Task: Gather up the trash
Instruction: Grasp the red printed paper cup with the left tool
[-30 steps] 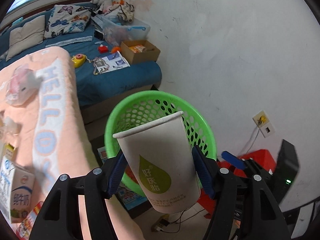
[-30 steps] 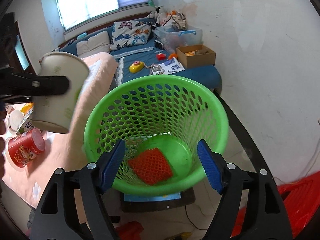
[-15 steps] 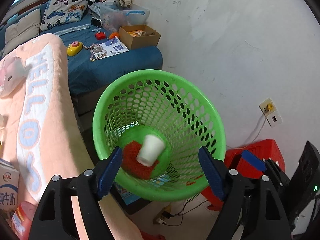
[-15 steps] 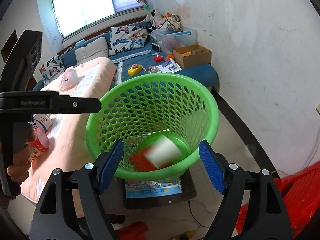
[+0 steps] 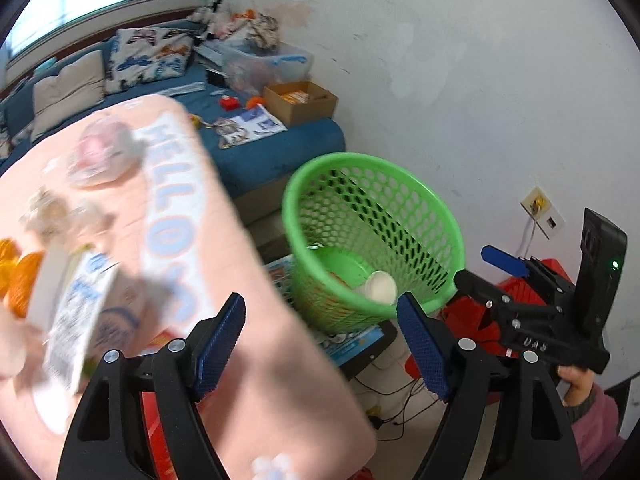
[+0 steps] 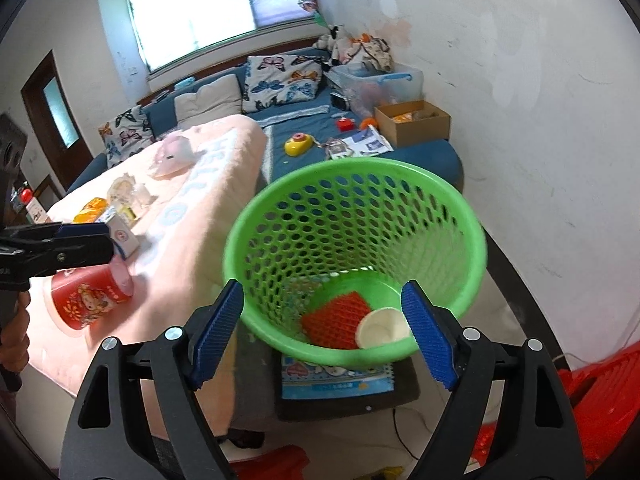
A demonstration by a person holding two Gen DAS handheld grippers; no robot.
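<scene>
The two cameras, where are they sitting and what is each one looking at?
Left wrist view: sits on the left gripper, fingers open, looking down over the pink blanket towards the green basket; a hand holding the right gripper shows at right.
Right wrist view: sits on the right gripper, fingers open around nothing, looking down into the green basket; the left gripper pokes in at left.
Both see the basket, the paper cup lying inside it, the blanket and the blue sofa.

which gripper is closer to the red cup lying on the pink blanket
Left. The left gripper hangs just above the red cup; the right gripper is off to the side, at the green basket.
</scene>
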